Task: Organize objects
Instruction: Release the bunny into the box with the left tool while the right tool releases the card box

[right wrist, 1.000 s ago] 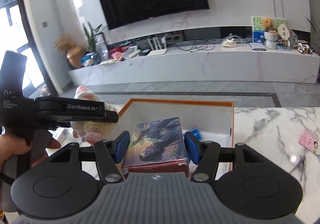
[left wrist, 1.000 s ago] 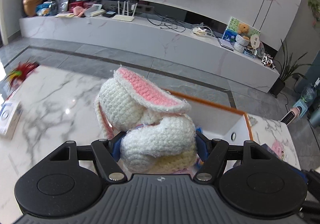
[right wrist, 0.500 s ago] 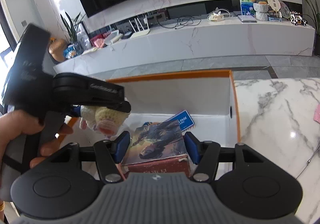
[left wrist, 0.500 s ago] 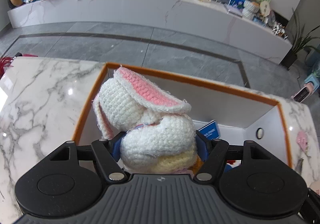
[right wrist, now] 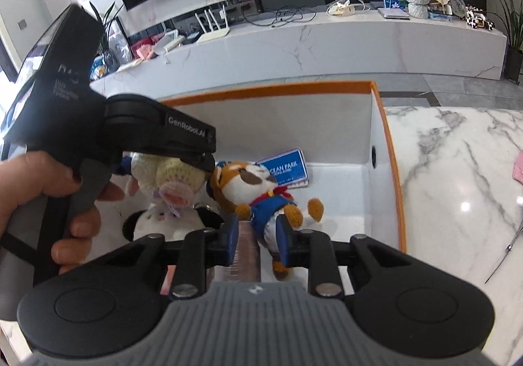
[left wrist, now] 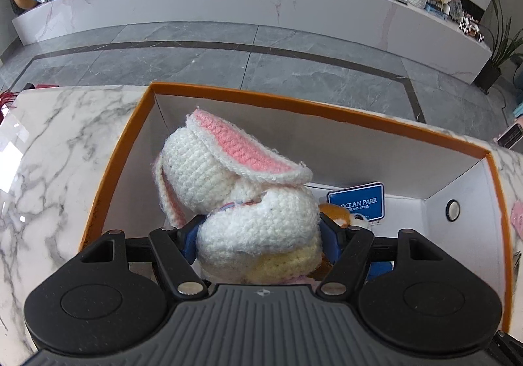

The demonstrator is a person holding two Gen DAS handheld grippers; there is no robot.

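Left gripper [left wrist: 258, 235] is tilted steeply down over the orange-rimmed box [left wrist: 327, 112], its blue pads clenched on the crocheted rabbit [left wrist: 235, 196], which hangs inside the box mouth. In the right wrist view a bare hand [right wrist: 49, 196] wraps the left gripper's handle, fingers curled under it. Right gripper [right wrist: 258, 235] also leans down into the box; its jaws have come close together, with a thin ribbed edge of something between them, which I cannot identify. Below lie a plush dog [right wrist: 258, 189] and a blue card [right wrist: 287, 166].
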